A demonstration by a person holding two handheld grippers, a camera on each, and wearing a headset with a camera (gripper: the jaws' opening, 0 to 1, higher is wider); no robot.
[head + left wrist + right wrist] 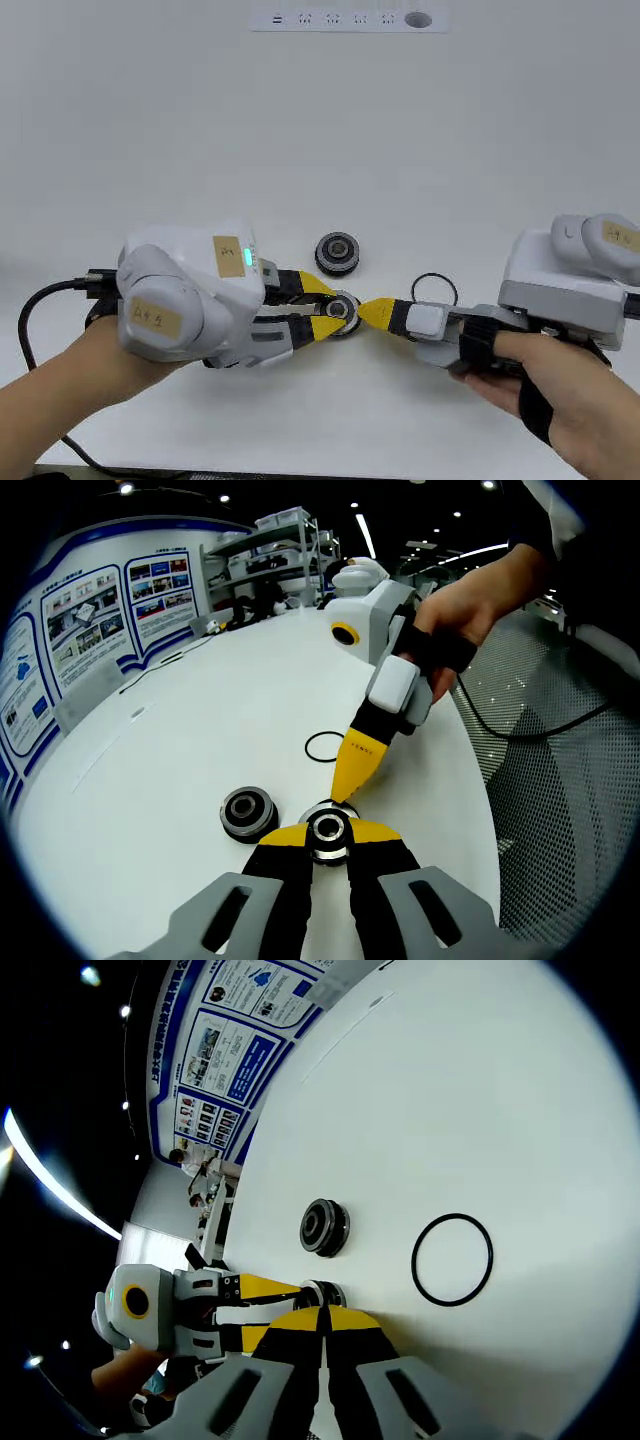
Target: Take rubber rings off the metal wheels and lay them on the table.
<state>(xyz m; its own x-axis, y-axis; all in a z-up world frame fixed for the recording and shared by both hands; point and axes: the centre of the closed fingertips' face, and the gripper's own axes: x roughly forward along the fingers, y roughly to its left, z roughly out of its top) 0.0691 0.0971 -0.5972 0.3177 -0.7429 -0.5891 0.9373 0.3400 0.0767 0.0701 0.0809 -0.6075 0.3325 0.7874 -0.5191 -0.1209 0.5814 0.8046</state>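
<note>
White table (300, 420): two wheels (338, 252), one loose ring (414, 1260); left gripper (325, 307) clamps one wheel (343, 310), right gripper (372, 312) closed.

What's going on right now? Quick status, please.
Left gripper shut on a small round metal wheel. Right gripper shut, tips at its rim. One thin black rubber ring flat on white table; second dark-rimmed wheel behind, apart.
</note>
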